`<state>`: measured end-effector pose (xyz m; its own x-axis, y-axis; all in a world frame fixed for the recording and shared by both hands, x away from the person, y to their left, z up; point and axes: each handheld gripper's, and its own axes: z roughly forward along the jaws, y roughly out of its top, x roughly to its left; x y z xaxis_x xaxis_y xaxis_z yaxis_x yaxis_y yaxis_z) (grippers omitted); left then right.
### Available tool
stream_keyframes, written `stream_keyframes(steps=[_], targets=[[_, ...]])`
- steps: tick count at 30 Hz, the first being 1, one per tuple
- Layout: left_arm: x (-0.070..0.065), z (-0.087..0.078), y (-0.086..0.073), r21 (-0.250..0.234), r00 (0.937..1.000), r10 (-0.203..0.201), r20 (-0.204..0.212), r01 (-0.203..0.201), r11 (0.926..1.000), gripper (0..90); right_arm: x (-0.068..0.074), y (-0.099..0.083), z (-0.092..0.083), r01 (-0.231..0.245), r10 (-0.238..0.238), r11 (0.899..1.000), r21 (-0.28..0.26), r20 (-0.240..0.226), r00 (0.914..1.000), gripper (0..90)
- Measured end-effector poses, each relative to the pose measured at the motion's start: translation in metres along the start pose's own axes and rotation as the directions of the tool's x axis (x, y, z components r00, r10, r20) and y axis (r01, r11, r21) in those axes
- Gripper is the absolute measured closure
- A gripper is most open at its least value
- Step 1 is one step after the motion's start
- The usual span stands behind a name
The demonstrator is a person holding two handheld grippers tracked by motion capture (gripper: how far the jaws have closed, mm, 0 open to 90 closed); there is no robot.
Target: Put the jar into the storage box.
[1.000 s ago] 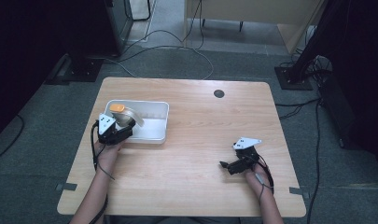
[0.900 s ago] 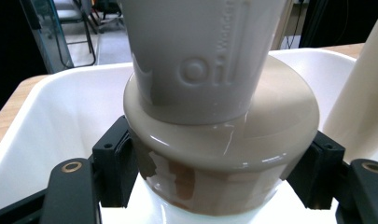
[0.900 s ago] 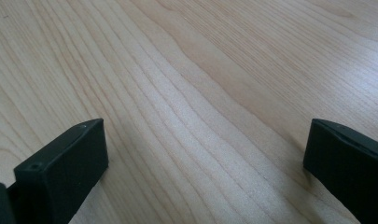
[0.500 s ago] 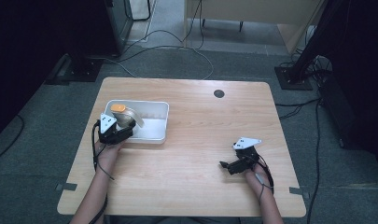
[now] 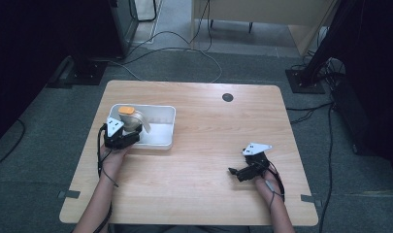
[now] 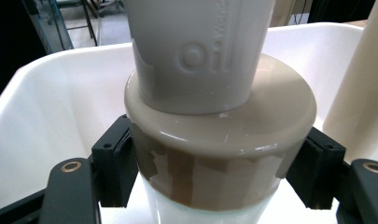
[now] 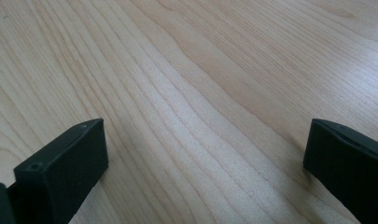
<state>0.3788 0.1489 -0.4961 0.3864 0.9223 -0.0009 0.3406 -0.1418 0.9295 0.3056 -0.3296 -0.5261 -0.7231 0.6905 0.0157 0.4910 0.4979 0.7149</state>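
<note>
— Where is the bottle?

— The bottle (image 6: 210,116) stands in the white tub (image 5: 162,132), at the tub's left end, near the desk's (image 5: 204,194) left edge. It has an orange cap (image 5: 126,110) on top in the high view. In the left gripper view a beige collar with the raised word "Oil" on the neck above it sits over a white lower body.

— And the left tongs?

— The left gripper (image 6: 210,186) is closed on the bottle: its two black pads (image 6: 115,168) press against the sides just under the collar, one on each side. In the high view the left gripper (image 5: 120,136) sits at the tub's front left corner, reaching over its rim.

— What about the right one?

— The right gripper (image 5: 248,167) rests low over the desk near the front right corner, well apart from the tub. In the right gripper view its jaws stand wide, with bare wood grain between them and nothing held.

— Anything else on the desk?

— A small dark round spot (image 5: 227,97) near the far edge.
</note>
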Motion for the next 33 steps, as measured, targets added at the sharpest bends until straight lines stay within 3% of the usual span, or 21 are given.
stream_keyframes(steps=[14,15,19,24,29,31,33], targets=[[0.004,-0.003,0.003,0.021,0.9994,-0.017,0.03,0.017,0.9996,27.8,0.0,0.0,0.0,0.002,-0.002,1.0,0.001,0.0,1.0,0.0],[0.004,-0.003,0.003,0.021,0.9994,-0.017,0.03,0.017,0.9996,23.6,0.0,0.0,0.0,0.002,-0.002,1.0,0.001,0.0,1.0,0.0],[0.004,-0.004,0.004,0.027,0.999,-0.026,0.036,0.025,0.9993,23.6,0.0,0.0,0.0,0.0,0.0,1.0,0.0,0.0,1.0,0.0],[0.001,-0.006,0.006,0.041,0.9996,0.013,0.024,-0.014,0.9991,22.0,0.0,0.0,0.0,0.0,0.0,1.0,0.001,0.0,1.0,0.0],[0.001,-0.009,0.008,0.04,0.9995,0.02,0.023,-0.021,0.999,21.9,0.0,0.0,0.0,0.001,-0.001,1.0,0.0,0.0,1.0,0.0],[0.001,-0.011,0.009,0.049,0.9991,0.042,0.003,-0.042,0.9979,21.9,0.0,0.0,0.0,0.0,0.0,1.0,0.0,0.0,1.0,0.0],[0.004,-0.014,0.011,0.061,0.9996,0.027,0.008,-0.028,0.9977,21.8,0.0,0.0,0.0,0.001,-0.001,1.0,0.0,0.0,1.0,0.0]])
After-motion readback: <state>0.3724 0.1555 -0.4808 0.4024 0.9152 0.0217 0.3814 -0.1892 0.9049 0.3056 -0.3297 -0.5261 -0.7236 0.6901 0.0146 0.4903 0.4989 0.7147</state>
